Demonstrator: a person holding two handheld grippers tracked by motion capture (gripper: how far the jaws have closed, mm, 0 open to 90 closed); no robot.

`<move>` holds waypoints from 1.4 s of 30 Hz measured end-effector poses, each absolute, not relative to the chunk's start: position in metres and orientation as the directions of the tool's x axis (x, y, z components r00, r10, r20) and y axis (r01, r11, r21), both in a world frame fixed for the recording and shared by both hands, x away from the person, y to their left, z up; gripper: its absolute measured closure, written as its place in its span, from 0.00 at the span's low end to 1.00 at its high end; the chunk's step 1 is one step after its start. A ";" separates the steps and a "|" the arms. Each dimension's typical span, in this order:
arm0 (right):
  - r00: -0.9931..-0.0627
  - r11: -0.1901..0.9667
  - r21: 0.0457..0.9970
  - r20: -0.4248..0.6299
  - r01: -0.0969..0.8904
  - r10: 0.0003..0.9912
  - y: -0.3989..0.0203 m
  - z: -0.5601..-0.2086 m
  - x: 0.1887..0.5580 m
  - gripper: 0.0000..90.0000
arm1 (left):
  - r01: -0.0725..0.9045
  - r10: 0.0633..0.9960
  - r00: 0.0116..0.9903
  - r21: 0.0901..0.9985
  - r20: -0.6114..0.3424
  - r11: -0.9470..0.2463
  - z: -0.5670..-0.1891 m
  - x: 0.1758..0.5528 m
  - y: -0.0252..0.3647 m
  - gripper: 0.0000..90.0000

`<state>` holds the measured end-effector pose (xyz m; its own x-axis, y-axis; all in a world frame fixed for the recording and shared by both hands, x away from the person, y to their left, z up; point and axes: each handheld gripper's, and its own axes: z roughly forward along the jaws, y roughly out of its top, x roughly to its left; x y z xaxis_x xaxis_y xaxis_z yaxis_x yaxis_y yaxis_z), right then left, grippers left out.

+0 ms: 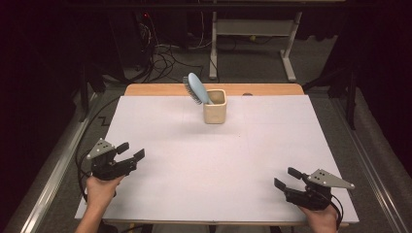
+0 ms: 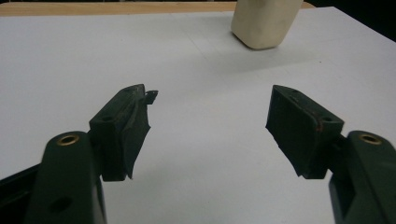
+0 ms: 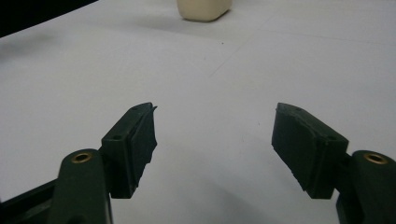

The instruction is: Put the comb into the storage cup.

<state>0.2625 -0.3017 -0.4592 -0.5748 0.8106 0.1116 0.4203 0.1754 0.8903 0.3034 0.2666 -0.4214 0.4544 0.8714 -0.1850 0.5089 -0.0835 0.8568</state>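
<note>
**Hairbrush sits in the cup**

Hairbrush (image 1: pixel 195 88), blue, stands tilted in the cream cup (image 1: pixel 214 108) near the far edge of the white worktop (image 1: pixel 194 170). Left tool (image 1: pixel 130 153) and right tool (image 1: pixel 286 177) rest far apart by the near corners. Both are open and hold nothing.

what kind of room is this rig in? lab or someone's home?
Most likely a lab or workshop. The table is covered with a plain white sheet, loose cables are tangled on the floor behind it, and a bare white bench frame stands beyond.
</note>
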 end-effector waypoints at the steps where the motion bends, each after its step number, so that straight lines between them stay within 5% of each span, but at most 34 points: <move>1: -0.575 0.175 0.890 0.112 0.421 0.811 -0.302 -0.459 0.262 0.35 | 0.512 0.871 0.455 0.855 -0.186 -0.085 -0.423 0.303 0.267 0.34; 42: -0.569 0.173 0.888 0.114 0.425 0.815 -0.302 -0.460 0.263 0.35 | 0.555 0.870 0.439 0.829 -0.222 -0.069 -0.460 0.291 0.263 0.34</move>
<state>0.2626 -0.3021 -0.4601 -0.5687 0.8146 0.1140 0.4254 0.1727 0.8884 0.2905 0.2629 -0.4601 0.4394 0.8704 -0.2218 0.5553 -0.0691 0.8288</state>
